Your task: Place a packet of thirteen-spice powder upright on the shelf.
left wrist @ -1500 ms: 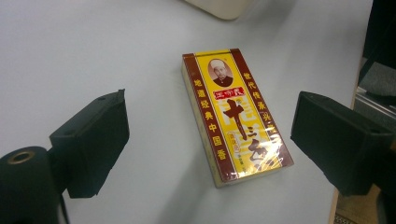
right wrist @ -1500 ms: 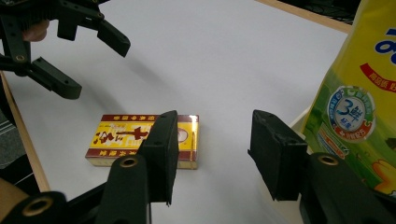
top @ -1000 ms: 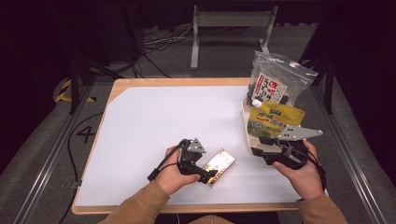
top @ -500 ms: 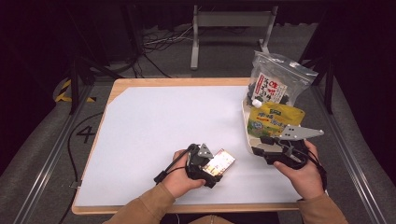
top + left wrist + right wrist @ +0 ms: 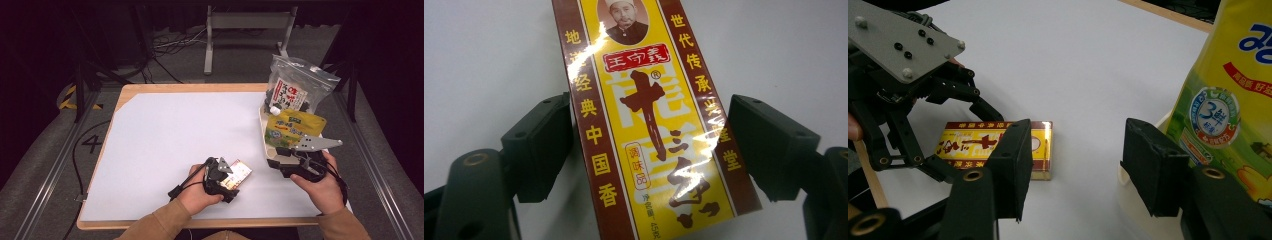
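Your left gripper [image 5: 644, 150] has just been closing around the spice box [image 5: 649, 125], pads not yet squeezing. Box lies at the worktop's [image 5: 165, 130] six o'clock; centre it, then squeeze squarely.

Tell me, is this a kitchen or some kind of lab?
Probably a lab or recording studio, not a kitchen. A white table stands amid black curtains and floor cables, and a person works hand-held grippers over a spice box and snack bags.
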`<action>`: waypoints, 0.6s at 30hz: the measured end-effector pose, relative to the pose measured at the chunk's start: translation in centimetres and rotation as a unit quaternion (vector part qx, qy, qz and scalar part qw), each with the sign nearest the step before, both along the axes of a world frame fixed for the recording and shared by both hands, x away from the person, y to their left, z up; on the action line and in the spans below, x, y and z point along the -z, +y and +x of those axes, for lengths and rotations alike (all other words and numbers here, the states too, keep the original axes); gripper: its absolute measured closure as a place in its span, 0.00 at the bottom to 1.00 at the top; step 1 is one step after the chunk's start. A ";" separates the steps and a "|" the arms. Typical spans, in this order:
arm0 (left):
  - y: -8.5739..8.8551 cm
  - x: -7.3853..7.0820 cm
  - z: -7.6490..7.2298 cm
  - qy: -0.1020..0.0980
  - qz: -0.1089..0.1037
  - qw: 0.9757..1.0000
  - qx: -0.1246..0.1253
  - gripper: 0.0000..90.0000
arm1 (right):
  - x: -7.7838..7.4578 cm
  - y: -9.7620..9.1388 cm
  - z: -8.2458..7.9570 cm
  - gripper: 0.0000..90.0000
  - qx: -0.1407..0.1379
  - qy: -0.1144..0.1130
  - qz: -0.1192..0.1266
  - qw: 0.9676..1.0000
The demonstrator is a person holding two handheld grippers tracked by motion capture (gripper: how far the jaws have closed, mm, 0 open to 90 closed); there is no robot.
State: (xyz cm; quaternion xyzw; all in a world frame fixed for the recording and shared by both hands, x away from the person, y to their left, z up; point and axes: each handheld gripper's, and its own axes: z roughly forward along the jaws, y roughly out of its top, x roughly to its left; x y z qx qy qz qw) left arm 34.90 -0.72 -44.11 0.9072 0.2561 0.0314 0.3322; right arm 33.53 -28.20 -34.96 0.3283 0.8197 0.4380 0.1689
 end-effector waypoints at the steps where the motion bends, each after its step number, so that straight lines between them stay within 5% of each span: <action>1: 0.0 0.0 0.0 0.000 0.001 1.000 -0.003 0.26 | 0.0 0.0 0.0 0.51 -0.001 0.000 0.000 1.000; 11: 0.3 -0.2 -0.1 0.004 0.003 1.000 -0.016 0.34 | 0.0 0.1 0.0 0.54 -0.007 -0.001 -0.001 1.000; 18: 0.7 -0.5 -0.2 -0.015 -0.013 1.000 -0.018 0.36 | -0.2 0.2 -0.1 0.59 -0.016 0.006 0.000 1.000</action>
